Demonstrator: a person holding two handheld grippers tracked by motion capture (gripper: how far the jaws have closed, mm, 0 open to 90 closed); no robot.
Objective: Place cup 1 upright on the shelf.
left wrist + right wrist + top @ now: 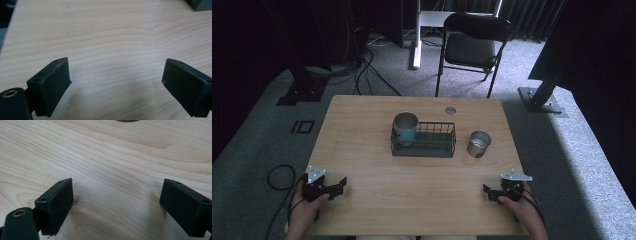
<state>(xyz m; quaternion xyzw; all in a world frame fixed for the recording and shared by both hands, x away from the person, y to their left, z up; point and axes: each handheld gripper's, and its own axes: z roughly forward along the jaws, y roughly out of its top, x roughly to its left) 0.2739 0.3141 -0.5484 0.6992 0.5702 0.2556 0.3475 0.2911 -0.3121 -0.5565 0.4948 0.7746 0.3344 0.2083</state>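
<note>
A dark wire basket (432, 141) stands at the middle of the wooden table (362, 130). A teal metal cup (405, 128) stands upright in its left end. A second, silver cup (478, 143) stands on the table just right of the basket. My left gripper (337, 188) rests near the front left corner, held by a hand, its jaws wide apart over bare wood (115, 75). My right gripper (490, 192) rests near the front right corner, also open with nothing between its jaws (116, 200). Both are well short of the basket.
A small round grommet (450, 110) sits near the table's far edge. Behind the table stand a black folding chair (472, 47), a white desk leg (416, 35) and dark frame posts (544, 75) on grey carpet. Cables (362, 70) lie on the floor at left.
</note>
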